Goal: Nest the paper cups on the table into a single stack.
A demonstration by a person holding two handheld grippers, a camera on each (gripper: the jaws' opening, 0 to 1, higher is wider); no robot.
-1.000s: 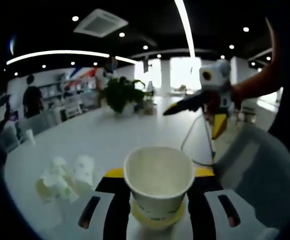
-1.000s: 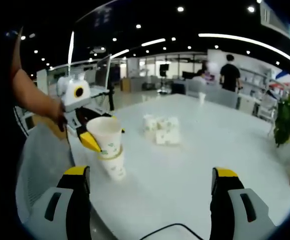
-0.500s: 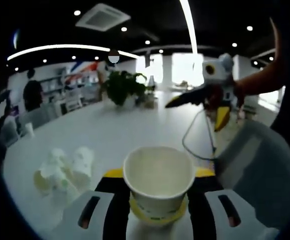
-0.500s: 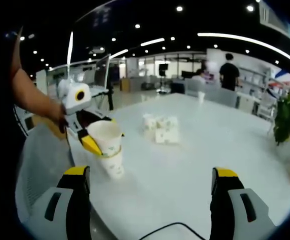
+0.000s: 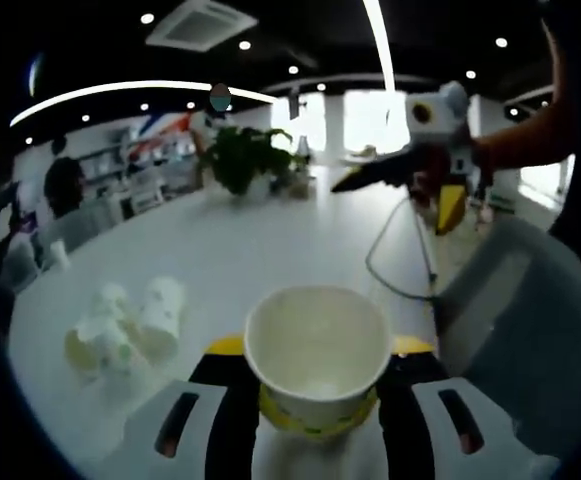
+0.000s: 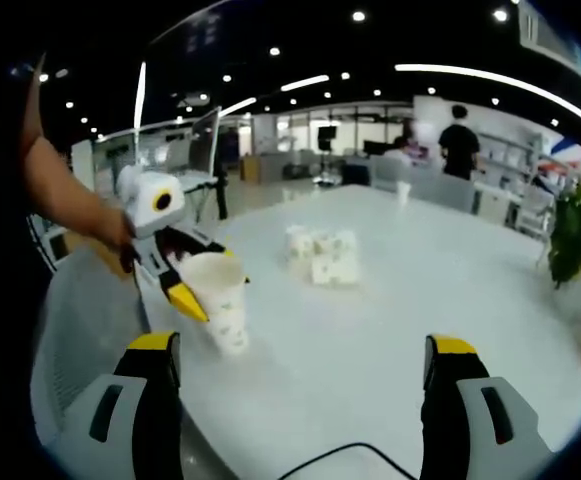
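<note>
We see the left gripper [image 5: 315, 400] with jaws closed on a paper cup [image 5: 317, 352]; the right gripper [image 6: 305, 400] has jaws wide, empty. The cup's green print is unreadable.

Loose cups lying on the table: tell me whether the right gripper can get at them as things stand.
Probably yes. The right gripper is open and carries nothing, and bare table lies between it and the loose cups. The left gripper, holding a cup, sits off to one side.
</note>
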